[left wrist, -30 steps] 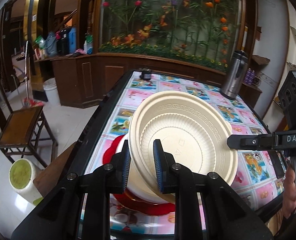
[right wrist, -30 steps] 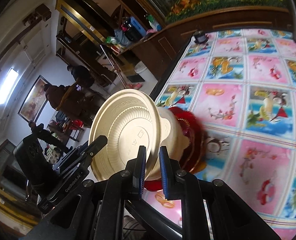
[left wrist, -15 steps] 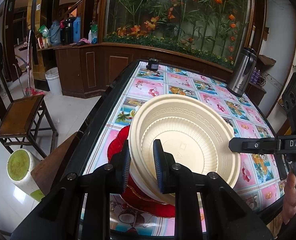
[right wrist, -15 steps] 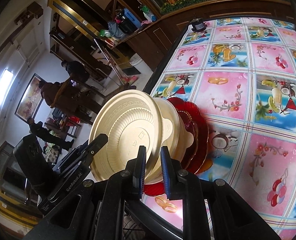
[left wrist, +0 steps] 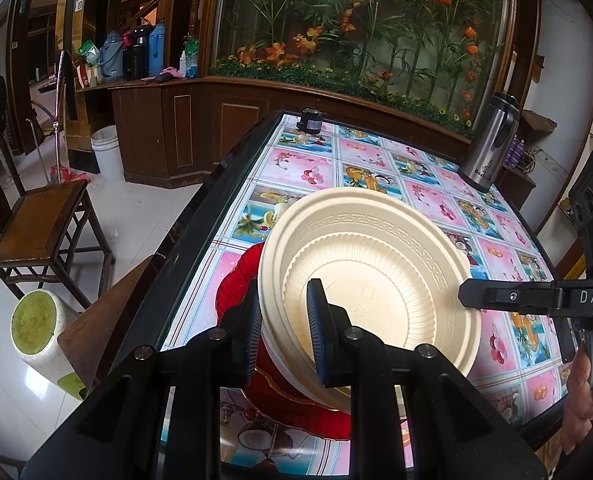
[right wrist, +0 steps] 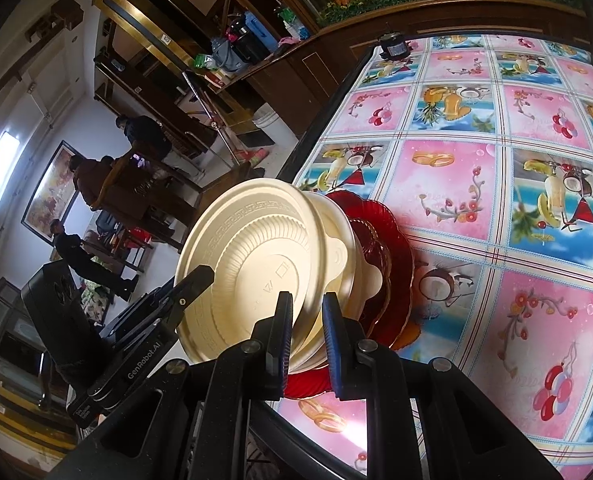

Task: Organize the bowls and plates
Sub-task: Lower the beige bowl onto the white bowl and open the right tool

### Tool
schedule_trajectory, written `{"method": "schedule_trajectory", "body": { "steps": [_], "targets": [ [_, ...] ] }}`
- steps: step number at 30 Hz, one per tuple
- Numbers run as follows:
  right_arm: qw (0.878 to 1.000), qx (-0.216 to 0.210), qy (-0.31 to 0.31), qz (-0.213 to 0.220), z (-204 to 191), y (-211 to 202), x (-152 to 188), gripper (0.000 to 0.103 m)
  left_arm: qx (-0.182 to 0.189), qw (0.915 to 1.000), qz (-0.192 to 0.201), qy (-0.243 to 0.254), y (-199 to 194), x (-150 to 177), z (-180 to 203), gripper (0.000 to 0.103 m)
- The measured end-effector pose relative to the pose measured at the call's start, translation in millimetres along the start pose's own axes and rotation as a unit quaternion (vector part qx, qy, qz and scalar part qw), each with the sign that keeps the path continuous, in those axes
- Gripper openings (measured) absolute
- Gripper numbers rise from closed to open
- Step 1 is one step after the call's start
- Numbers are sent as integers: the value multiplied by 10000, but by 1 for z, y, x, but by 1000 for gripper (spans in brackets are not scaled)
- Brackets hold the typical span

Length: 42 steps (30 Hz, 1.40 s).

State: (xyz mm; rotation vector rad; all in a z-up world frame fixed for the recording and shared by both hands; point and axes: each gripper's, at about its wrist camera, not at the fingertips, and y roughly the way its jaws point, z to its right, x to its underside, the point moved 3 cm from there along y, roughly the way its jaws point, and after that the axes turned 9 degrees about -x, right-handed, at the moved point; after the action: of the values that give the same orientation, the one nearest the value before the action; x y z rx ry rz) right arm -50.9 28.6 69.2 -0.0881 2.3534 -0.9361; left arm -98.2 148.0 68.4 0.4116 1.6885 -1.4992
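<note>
Both the left gripper (left wrist: 283, 322) and right gripper (right wrist: 307, 334) pinched opposite rims of the cream bowl (left wrist: 372, 276), hanging between the jaws over red plates (right wrist: 392, 248); it looked light, stiff, slightly slick, best gripped at the rim

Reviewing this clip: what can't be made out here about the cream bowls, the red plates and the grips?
- Cream plastic bowls: exact count unclear; nested rims overlap in both views.
- Red scalloped glass plates: number hidden under the bowls.
- Left gripper: pad contact with the rim hidden by its fingers.
- Right gripper: likewise, right wrist view.
</note>
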Motion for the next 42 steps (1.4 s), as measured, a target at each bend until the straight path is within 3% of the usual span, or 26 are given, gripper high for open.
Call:
{"method": "schedule_trajectory", "body": {
  "steps": [42],
  "targets": [
    [9999,84,-144,1,-2,2,-2,22,-191,9997,53,114,2,2,-1,19]
  ]
}}
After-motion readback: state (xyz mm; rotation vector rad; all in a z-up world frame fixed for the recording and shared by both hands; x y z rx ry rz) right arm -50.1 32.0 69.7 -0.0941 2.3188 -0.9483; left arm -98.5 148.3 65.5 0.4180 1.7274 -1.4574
